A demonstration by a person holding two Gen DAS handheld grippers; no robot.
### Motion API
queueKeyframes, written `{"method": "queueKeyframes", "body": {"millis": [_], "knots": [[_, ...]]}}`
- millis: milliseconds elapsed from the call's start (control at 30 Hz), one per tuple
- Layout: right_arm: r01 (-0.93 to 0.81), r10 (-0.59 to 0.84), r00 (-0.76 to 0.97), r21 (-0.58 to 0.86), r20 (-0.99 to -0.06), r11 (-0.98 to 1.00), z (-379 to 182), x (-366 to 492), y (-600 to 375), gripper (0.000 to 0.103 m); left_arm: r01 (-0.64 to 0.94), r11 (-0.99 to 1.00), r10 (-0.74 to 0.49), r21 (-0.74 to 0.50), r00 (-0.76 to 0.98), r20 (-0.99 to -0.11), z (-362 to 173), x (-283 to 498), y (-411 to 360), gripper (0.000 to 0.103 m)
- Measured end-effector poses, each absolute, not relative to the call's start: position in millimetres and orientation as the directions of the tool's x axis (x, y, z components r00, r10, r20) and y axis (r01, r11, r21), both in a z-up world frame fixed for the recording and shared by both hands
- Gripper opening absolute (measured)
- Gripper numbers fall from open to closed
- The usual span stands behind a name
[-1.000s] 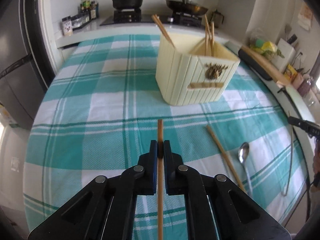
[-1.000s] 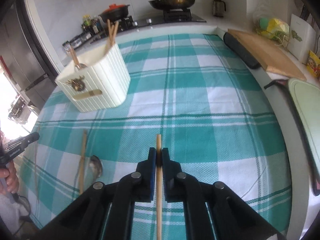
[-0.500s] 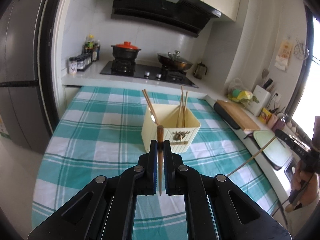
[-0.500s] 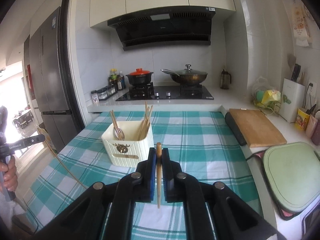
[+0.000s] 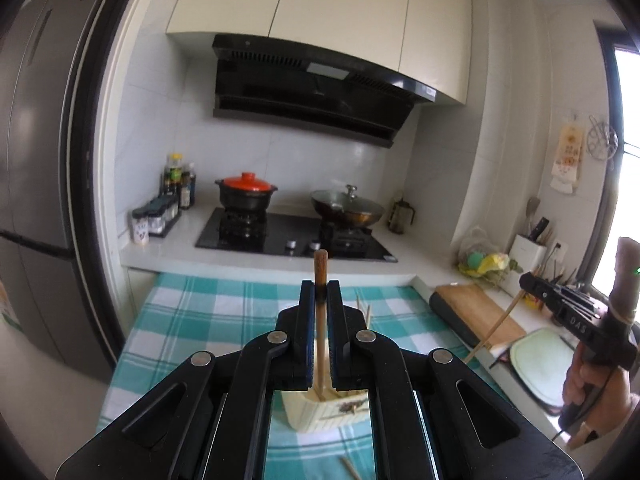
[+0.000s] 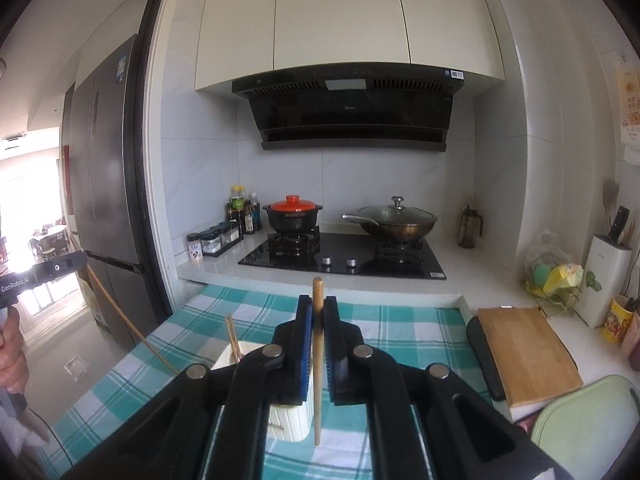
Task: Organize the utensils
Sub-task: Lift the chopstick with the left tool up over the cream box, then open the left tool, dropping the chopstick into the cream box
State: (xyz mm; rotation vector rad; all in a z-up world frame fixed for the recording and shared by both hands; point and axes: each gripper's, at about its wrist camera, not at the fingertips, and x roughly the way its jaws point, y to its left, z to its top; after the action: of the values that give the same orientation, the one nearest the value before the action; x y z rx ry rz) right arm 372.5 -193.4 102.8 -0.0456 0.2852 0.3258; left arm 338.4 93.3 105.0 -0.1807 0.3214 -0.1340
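Each black gripper – left (image 5: 320, 292), right (image 6: 318, 308) – pinches one slim round wooden chopstick (image 5: 320, 320) (image 6: 318, 360) above the ribbed cream plastic holder (image 5: 316, 410)

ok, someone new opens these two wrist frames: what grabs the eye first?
Each view is dominated by black jaws clamped on an upright wooden chopstick: the left gripper with its chopstick, the right gripper with its chopstick. Below sits the cream utensil holder on the teal checked tablecloth; behind, a red-lidded pot on the hob.
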Motion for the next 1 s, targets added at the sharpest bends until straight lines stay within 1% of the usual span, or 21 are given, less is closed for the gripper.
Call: {"method": "queueKeyframes", "body": {"millis": [67,133,233,300,400,467,533,567,600,633,667,700,733,767,867,1000], "knots": [[-0.332,0.322,0.912,0.004,-0.255,0.943,107,388,-183,0.006,0.089,0.977,-0.145,-0.193,0.944,-0.295,107,360,89,0.003],[-0.347,0.338,0.911,0.004,-0.237,0.938,104,405,-172,0.006,0.083,0.976,-0.143,-0.201,0.94,-0.309,104,384,83,0.003],[-0.369,0.36,0.893,0.021,-0.272,0.929,84,436,-157,0.006,0.075,0.974,-0.152,-0.215,0.917,-0.369,85,419,73,0.003],[-0.383,0.373,0.863,0.04,-0.341,0.923,63,459,-147,0.006,0.064,0.977,-0.148,-0.205,0.892,-0.427,65,441,66,0.003],[-0.4,0.401,0.772,0.114,-0.494,0.909,26,497,-137,0.006,0.066,0.976,-0.168,-0.207,0.834,-0.526,29,468,55,0.003],[-0.402,0.405,0.704,0.144,-0.583,0.904,2,521,-130,0.006,0.07,0.974,-0.183,-0.214,0.796,-0.577,8,485,49,0.003],[-0.406,0.391,0.663,0.132,-0.639,0.904,-19,539,-121,0.006,0.079,0.973,-0.2,-0.218,0.764,-0.613,-8,500,41,0.004],[-0.416,0.387,0.642,0.123,-0.662,0.901,-28,547,-115,0.01,0.076,0.974,-0.198,-0.215,0.75,-0.631,-14,508,37,0.004],[-0.425,0.383,0.625,0.115,-0.681,0.898,-34,553,-110,0.01,0.062,0.976,-0.186,-0.21,0.739,-0.647,-19,515,34,0.005],[-0.43,0.38,0.62,0.108,-0.686,0.896,-37,555,-107,0.02,0.043,0.977,-0.172,-0.208,0.734,-0.657,-21,518,33,0.008],[-0.429,0.384,0.628,0.11,-0.677,0.897,-37,554,-107,0.039,0.03,0.976,-0.17,-0.218,0.729,-0.663,-22,519,35,0.017],[-0.428,0.403,0.642,0.131,-0.653,0.894,-33,550,-110,0.046,0.024,0.972,-0.178,-0.235,0.728,-0.662,-22,517,38,0.025],[-0.426,0.422,0.655,0.154,-0.627,0.891,-28,544,-114,0.049,0.024,0.969,-0.186,-0.247,0.732,-0.655,-19,511,42,0.041],[-0.423,0.431,0.664,0.168,-0.611,0.89,-22,539,-119,0.049,0.025,0.969,-0.182,-0.245,0.741,-0.646,-16,503,45,0.053],[-0.422,0.407,0.681,0.127,-0.608,0.898,-13,512,-131,0.049,0.026,0.981,-0.145,-0.191,0.75,-0.645,-10,469,53,0.062],[-0.48,0.359,0.618,0.026,-0.699,0.877,-30,455,-147,0.049,0.1,0.982,-0.184,-0.159,0.684,-0.706,-20,412,59,0.068]]}}
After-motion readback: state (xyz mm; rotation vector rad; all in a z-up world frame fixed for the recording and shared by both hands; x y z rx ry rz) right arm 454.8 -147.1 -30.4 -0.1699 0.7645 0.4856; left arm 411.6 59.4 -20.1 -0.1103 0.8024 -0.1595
